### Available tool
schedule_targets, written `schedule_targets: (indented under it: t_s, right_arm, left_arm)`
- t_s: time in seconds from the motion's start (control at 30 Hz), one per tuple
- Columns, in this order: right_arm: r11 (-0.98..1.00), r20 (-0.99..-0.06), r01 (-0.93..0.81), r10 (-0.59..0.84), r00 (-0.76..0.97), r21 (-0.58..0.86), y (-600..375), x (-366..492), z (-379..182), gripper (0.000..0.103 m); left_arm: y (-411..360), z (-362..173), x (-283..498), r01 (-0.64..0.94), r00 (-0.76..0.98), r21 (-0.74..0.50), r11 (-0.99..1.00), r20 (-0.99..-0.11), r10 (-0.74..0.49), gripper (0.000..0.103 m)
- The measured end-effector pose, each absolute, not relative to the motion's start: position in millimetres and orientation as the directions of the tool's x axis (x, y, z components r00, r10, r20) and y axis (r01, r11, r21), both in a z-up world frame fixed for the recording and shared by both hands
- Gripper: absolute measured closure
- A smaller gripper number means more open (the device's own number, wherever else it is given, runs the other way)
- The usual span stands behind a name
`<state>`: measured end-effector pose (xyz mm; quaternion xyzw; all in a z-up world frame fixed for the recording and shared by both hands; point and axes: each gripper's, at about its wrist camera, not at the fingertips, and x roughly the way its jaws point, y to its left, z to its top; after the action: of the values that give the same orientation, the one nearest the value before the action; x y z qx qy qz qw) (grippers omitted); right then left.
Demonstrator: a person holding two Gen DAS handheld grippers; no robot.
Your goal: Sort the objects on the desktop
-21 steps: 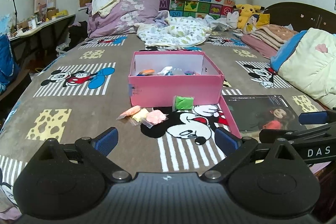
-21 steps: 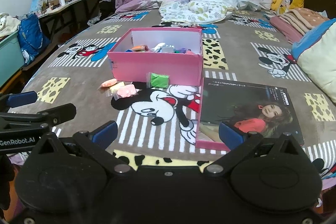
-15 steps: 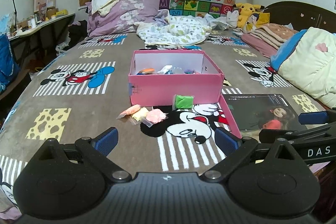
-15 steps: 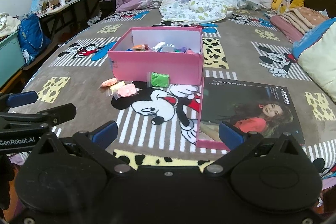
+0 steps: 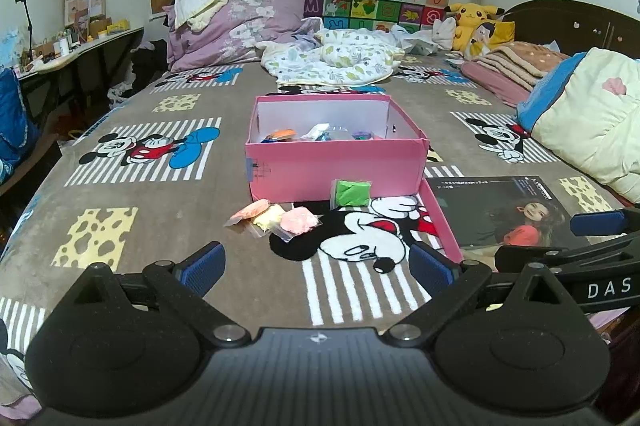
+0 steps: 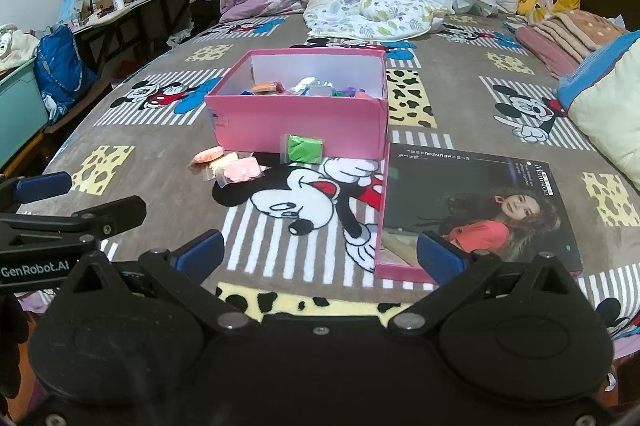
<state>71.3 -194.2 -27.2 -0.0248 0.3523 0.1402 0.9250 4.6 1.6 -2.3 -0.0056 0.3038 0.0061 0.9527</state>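
Left gripper (image 5: 316, 264): fingers spread wide, empty.
Right gripper (image 6: 320, 256): fingers spread wide, empty.
Pink box (image 5: 336, 162): on bed; green clay packet (image 5: 351, 193) leaning against its front wall.

Right hand-held gripper (image 6: 320, 258) wide open, nothing between fingers, above cartoon-mouse bedspread (image 6: 140, 194). Pink box (image 6: 296, 122) ahead, small colourful packets inside. Green clay packet (image 6: 305, 149) leans on its front wall. Orange (image 6: 208, 154), yellow (image 6: 224, 162), pink (image 6: 241, 170) packets clustered left of it. Box lid (image 6: 472, 210) lies right, touching box. Left hand-held gripper (image 6: 76, 198) at left edge.
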Motion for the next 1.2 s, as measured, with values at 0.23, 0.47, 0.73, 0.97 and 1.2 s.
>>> schedule_targets:
  t_s: [0.23, 0.47, 0.73, 0.97, 1.2]
  right_arm:
    - [0.959, -0.663, -0.276, 0.243, 0.708, 0.057, -197.0, 72.4, -27.5, 0.000]
    - [0.958, -0.665, -0.280, 0.245, 0.706, 0.056, -196.9, 72.7, -28.0, 0.000]
    - [0.957, -0.667, -0.283, 0.248, 0.703, 0.057, -196.0, 73.0, -29.2, 0.000]
    - [0.957, -0.668, -0.284, 0.248, 0.702, 0.057, -196.4, 73.3, -30.0, 0.000]
    - [0.957, -0.667, -0.286, 0.247, 0.703, 0.052, -196.5, 74.0, -31.5, 0.000]
  left_arm:
    - [-0.4, -0.6, 5.4, -0.017, 0.813, -0.006, 1.000, -0.582, 0.010, 0.004]
    - [-1.4, -1.7, 4.6, -0.020, 0.813, -0.005, 1.000, -0.582, 0.013, 0.004]
    - [2.7, -4.0, 3.2, -0.020, 0.813, -0.008, 1.000, -0.582, 0.012, 0.004]
    - [2.4, -4.1, 3.6, -0.022, 0.813, -0.007, 1.000, -0.582, 0.014, 0.004]
    - [2.4, -6.1, 2.2, -0.020, 0.813, -0.003, 1.000, -0.581, 0.015, 0.004]
